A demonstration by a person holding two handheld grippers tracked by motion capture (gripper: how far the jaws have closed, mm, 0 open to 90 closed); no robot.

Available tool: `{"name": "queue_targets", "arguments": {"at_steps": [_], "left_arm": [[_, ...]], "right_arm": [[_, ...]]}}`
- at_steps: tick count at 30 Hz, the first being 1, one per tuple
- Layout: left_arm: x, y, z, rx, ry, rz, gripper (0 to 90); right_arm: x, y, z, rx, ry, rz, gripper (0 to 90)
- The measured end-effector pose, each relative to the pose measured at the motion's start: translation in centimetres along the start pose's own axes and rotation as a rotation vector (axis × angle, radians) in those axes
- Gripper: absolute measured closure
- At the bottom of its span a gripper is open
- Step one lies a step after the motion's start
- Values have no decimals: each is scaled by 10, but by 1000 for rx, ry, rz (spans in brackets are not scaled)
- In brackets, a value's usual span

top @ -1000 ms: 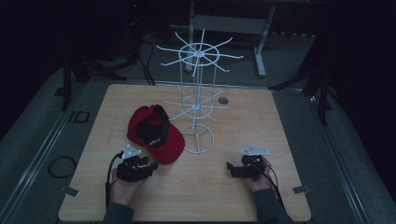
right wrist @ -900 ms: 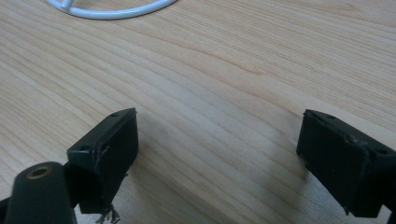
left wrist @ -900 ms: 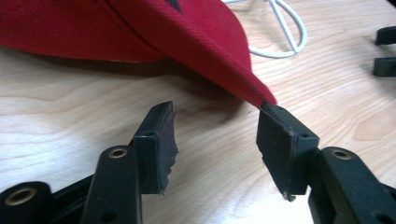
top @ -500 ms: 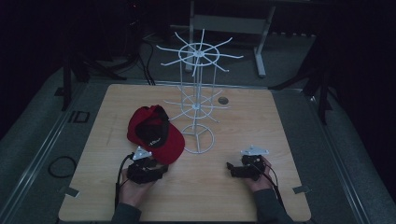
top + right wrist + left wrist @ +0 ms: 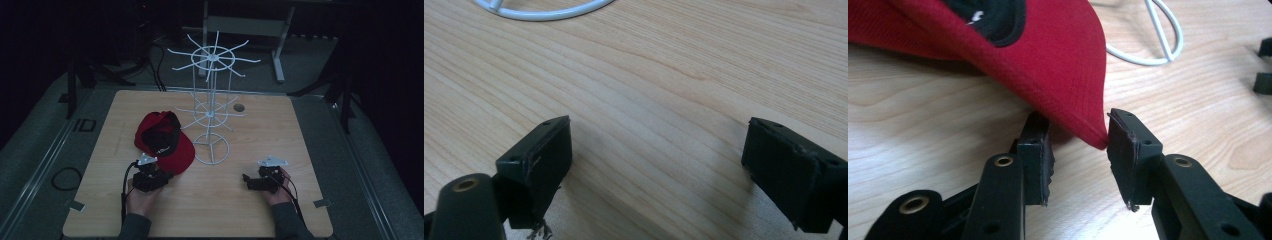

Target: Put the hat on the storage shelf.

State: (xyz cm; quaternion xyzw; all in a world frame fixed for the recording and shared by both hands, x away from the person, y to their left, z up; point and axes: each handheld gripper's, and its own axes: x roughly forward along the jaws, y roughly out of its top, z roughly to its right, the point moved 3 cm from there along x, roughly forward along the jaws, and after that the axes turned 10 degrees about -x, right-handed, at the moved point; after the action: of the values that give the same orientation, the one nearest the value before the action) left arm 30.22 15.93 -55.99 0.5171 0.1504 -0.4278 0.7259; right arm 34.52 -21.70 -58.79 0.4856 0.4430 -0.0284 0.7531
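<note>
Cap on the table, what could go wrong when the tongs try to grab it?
1. The left tongs stand open around only the tip of the red cap's brim. So thin a bite could slip out when they lift.
2. The white wire rack stands right beside the cap, so a lifted cap might bump its prongs and tip it.

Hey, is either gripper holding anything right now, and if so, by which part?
Nothing is held. The left gripper is open with the red cap's brim edge between its jaws, not clamped. The right gripper is open over bare table.
</note>
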Motion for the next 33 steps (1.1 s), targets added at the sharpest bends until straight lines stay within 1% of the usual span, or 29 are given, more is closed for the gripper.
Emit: {"name": "queue_targets", "arguments": {"at_steps": [2, 5, 8, 10, 14, 16, 17, 19, 20, 23, 25, 29, 31, 33], "left_arm": [[2, 1, -1, -16, -5, 2, 591], [10, 3, 1, -20, -8, -9, 560], [21, 3, 3, -52, -21, -21, 542], [27, 4, 4, -75, -23, -19, 542], [34, 7, 3, -103, -20, -12, 553], [37, 7, 1, -102, -14, -16, 589], [37, 7, 1, -110, -19, -16, 599], [37, 7, 2, -112, -23, -12, 633], [36, 7, 5, -113, -13, -4, 633], [36, 6, 6, -123, -10, 3, 674], [36, 6, 6, -125, -8, 17, 698], [36, 5, 8, -116, 7, 29, 743], [35, 4, 9, -104, 12, 30, 758], [34, 2, 10, -83, 19, 34, 774]], "right_arm": [[0, 0, 0, 0, 0, 0, 125], [0, 0, 0, -1, 0, 0, 125], [0, 0, 0, -1, 0, 0, 125], [0, 0, 0, -1, 0, 0, 125], [0, 0, 0, -1, 0, 0, 125], [0, 0, 0, -1, 0, 0, 125], [0, 0, 0, -1, 0, 0, 125], [0, 0, 0, -1, 0, 0, 125], [0, 0, 0, -1, 0, 0, 125], [0, 0, 0, -1, 0, 0, 125], [0, 0, 0, -1, 0, 0, 125], [0, 0, 0, -1, 0, 0, 125], [0, 0, 0, -1, 0, 0, 125], [0, 0, 0, 0, 0, 0, 125]]}}
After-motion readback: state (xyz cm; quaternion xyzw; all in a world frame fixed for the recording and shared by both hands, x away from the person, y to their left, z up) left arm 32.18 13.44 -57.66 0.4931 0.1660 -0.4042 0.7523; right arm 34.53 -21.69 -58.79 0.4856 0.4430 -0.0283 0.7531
